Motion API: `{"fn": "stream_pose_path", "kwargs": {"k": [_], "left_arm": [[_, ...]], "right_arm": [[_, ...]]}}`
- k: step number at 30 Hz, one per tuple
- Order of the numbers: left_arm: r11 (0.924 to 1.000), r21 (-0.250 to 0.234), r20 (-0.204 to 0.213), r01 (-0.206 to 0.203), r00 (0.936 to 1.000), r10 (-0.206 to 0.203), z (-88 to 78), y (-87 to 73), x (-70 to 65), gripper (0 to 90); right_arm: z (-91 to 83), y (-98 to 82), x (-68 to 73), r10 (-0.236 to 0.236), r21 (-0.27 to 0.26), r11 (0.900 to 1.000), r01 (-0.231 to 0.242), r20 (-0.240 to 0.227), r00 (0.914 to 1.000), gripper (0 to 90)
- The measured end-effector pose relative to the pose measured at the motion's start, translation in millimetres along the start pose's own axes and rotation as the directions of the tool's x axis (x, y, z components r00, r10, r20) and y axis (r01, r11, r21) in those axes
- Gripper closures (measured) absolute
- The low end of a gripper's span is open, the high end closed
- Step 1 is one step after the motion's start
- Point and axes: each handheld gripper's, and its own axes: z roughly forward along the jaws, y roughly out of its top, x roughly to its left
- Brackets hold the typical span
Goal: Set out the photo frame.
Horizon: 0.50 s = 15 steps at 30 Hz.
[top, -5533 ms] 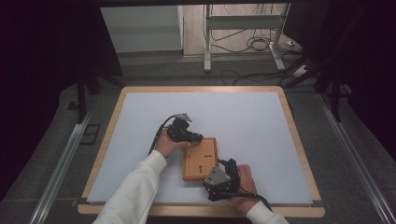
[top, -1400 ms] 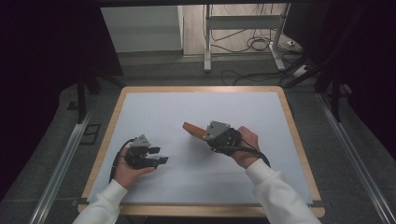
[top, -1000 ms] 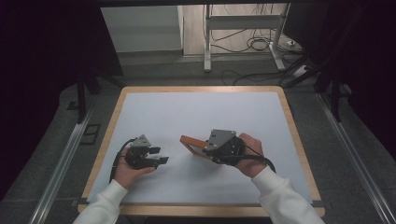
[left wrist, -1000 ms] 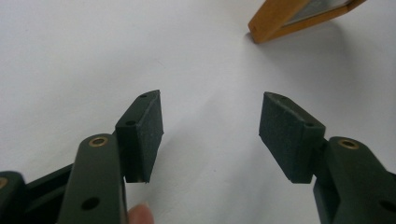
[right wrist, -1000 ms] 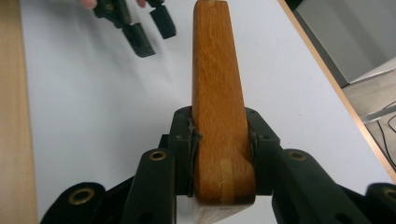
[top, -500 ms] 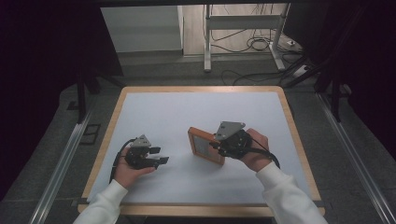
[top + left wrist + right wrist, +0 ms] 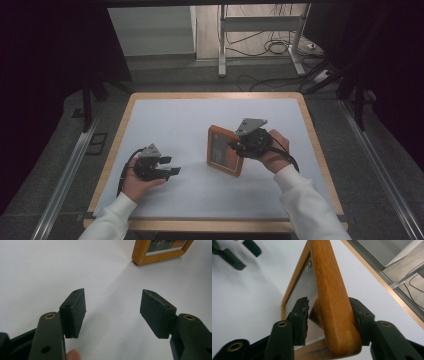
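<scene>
Frame of orange wood stands upright near the middle of the counter, its edge between the fingers of the right gripper. Those fingers have just been opening; one pad stands a little off the glass. Well to the frame's left, the left gripper holds its fingers apart, nothing between them.

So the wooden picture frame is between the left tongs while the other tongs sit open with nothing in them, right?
Wrong side. The high view shows the wooden picture frame between the right tongs; the left tongs are the ones sitting open with nothing in them.
</scene>
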Motion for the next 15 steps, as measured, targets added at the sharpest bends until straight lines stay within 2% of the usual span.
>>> {"fn": "stream_pose_path", "kwargs": {"k": [1, 3, 6, 15], "left_arm": [[1.0, 0.0, 0.0, 0.0, 1.0, 0.0, 0.0, 0.0, 0.0, 36.1], [1.0, -0.001, 0.0, 0.001, 1.0, -0.001, -0.3, 0.0, 0.2, 35.8], [1.0, 0.0, 0.0, 0.0, 1.0, 0.0, 0.0, -0.1, 0.3, 35.3], [1.0, 0.004, -0.001, 0.002, 1.0, -0.002, 1.3, -0.8, 0.2, 34.7]], "right_arm": [[0.0, 0.0, 0.0, 0.0, 0.0, 1.0, 0.0, 0.0, 1.0, 52.7], [5.2, -2.1, -7.8, 0.04, -0.001, 0.999, -0.04, 0.001, 0.9992, 50.3], [9.3, -4.0, -13.2, 0.066, -0.004, 0.998, -0.066, 0.005, 0.9978, 48.2], [20.0, -7.9, -22.2, 0.107, 0.002, 0.994, -0.107, 0.024, 0.994, 41.7]]}}
